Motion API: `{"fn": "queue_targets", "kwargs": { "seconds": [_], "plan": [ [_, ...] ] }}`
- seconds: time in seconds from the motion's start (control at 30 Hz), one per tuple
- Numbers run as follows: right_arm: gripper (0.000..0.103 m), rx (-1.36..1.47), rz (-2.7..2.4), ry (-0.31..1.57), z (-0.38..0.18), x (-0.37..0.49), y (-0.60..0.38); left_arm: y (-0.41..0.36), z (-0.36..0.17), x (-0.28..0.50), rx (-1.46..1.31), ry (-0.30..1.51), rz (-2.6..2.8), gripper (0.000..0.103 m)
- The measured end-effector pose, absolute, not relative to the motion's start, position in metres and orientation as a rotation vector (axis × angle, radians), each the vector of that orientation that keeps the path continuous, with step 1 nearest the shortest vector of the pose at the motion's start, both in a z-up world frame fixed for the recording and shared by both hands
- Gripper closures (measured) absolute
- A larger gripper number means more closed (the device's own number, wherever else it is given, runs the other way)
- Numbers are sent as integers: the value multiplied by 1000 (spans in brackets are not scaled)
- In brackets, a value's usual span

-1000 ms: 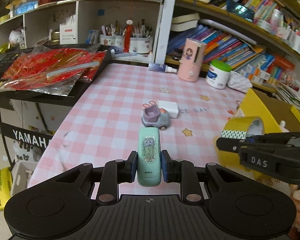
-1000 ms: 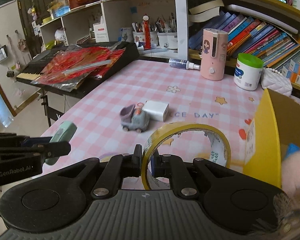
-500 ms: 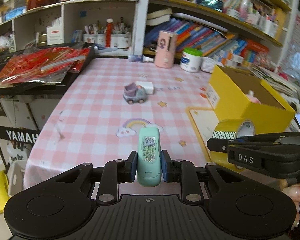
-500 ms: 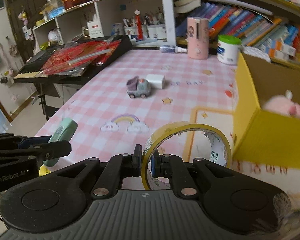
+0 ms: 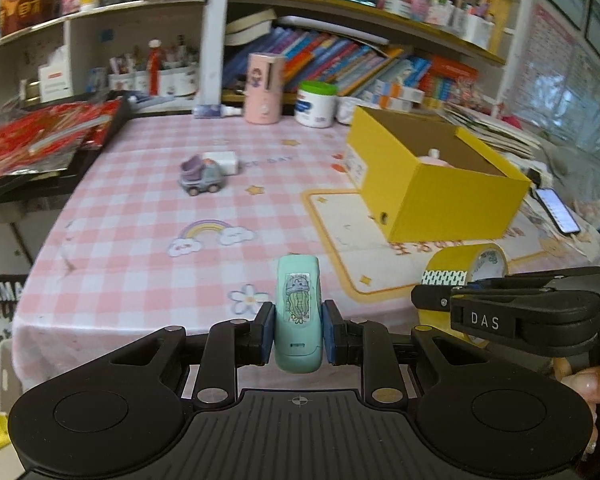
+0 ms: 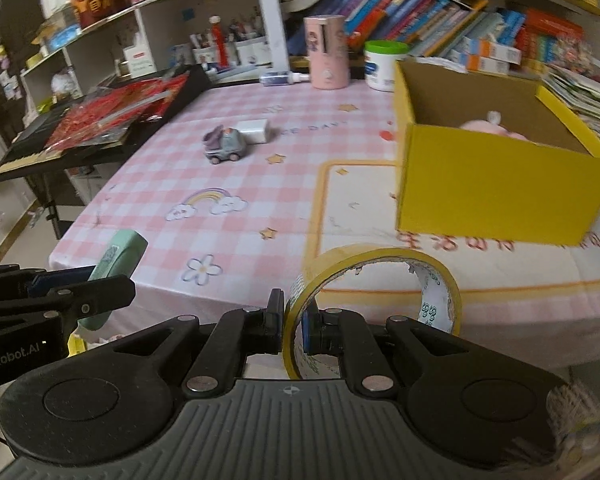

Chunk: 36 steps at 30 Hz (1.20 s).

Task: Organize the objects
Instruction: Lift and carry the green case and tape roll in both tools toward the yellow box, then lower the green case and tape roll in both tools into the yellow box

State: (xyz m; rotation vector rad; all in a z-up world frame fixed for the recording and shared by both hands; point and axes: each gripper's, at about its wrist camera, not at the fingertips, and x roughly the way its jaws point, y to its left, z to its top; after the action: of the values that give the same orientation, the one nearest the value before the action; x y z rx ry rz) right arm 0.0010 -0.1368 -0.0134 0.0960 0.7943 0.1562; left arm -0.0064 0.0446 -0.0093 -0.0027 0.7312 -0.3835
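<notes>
— While the left gripper (image 5: 297,330) clamps a mint-green gadget (image 5: 298,312) with a jellyfish sticker, low centre, what's the right gripper (image 6: 293,320) holding?
— A yellow tape roll's (image 6: 374,294) wall; only the right view shows its torn white lining.

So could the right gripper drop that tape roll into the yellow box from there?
Probably yes: the right gripper grips the tape roll, the yellow box is open-topped ahead, and nothing stands between them.

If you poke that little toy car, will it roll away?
Probably yes: the toy car sits on small wheels on the flat tablecloth. It looks like light plastic, so a gentle poke may move it. The white block just behind could stop it.
</notes>
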Motion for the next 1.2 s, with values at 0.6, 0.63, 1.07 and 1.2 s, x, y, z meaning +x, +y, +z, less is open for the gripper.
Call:
{"fn": "queue_targets", "kwargs": {
  "seconds": [0.6, 0.63, 1.07, 1.2],
  "plan": [
    [95, 183, -37, 798, -13, -29, -199, -24, -9, -3, 83, 731, -570, 80],
    [95, 191, -50, 797, -13, -31, -204, -28, -9, -3, 90, 732, -580, 80],
    [95, 238, -114, 812, -16, -30, -247, -68, -8, 8, 120, 738, -629, 80],
    [95, 242, -116, 818, -17, -23, -259, -81, -7, 15, 125, 740, -633, 80]
  ]
}}
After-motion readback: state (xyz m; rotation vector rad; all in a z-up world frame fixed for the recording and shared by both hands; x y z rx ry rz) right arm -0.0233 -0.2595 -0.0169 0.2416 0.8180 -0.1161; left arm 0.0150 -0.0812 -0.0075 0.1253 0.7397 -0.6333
